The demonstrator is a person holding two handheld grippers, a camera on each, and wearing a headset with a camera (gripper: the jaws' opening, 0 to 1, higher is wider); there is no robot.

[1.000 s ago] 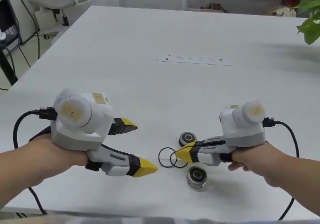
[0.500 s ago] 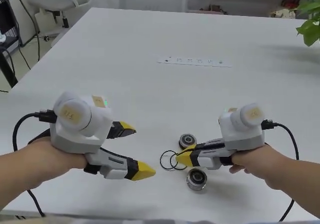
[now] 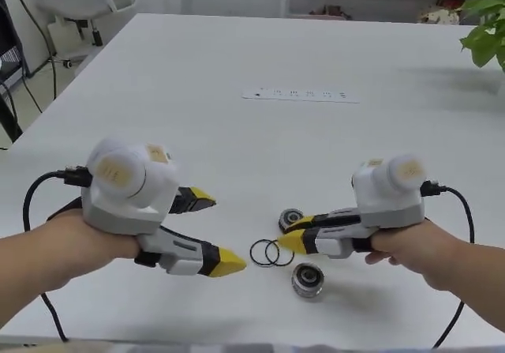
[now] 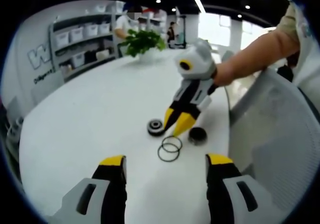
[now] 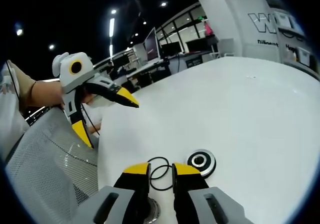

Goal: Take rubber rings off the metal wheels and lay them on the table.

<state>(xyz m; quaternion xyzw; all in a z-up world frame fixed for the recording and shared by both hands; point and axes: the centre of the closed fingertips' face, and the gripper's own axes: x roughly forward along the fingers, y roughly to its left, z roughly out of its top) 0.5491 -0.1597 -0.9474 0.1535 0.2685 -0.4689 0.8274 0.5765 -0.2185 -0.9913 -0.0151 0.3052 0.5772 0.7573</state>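
table point(image 3: 331, 152): broad bare top ahead as far as the power strip point(image 3: 300, 95), near edge just under my wrists | left claw point(image 3: 223, 230): spread wide, empty, apart from the rings | right claw point(image 3: 289, 241): narrowed to a slit, gripping nothing, tip at the rings' edge | far metal wheel point(image 3: 290, 219), near metal wheel point(image 3: 308, 279): flanking my right claw | rubber rings point(image 3: 268, 253): two, overlapped, flat on the table between my claws | vs 0.5 s ago: rings and wheels unmoved, both claws set as before

2 rings point(image 3: 268, 253) overlap on counter point(image 3: 237, 132), btwn left gripper point(image 3: 223, 231) & right gripper point(image 3: 284, 242). One wheel point(image 3: 290, 219) just behind rings, 2nd wheel point(image 3: 308, 279) nearer, to their right. Power strip point(image 3: 300, 95) well behind.
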